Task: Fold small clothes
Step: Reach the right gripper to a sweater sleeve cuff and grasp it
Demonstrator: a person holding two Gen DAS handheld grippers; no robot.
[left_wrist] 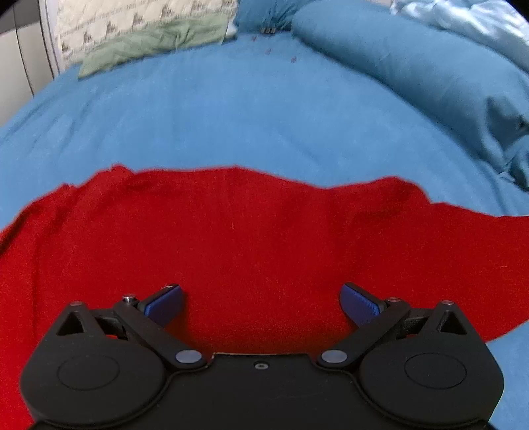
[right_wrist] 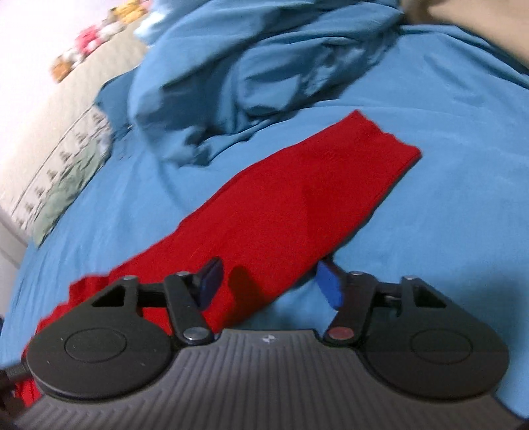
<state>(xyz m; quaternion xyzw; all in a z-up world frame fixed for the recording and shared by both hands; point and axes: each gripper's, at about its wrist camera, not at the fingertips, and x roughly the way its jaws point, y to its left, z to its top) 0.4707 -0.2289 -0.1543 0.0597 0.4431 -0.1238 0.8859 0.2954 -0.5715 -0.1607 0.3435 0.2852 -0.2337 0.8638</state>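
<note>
Left wrist: red garment's [left_wrist: 231, 238] far edge meets apparently bare sheet [left_wrist: 231, 115].

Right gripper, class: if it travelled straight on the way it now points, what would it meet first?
Most likely the red garment, which lies between and ahead of the open right gripper; beyond it is the crumpled blue bedding. Depth is uncertain.

A bedroom: blue bedsheet [left_wrist: 231, 109], rumpled duvet [right_wrist: 264, 59], patterned pillow [left_wrist: 132, 20].
</note>
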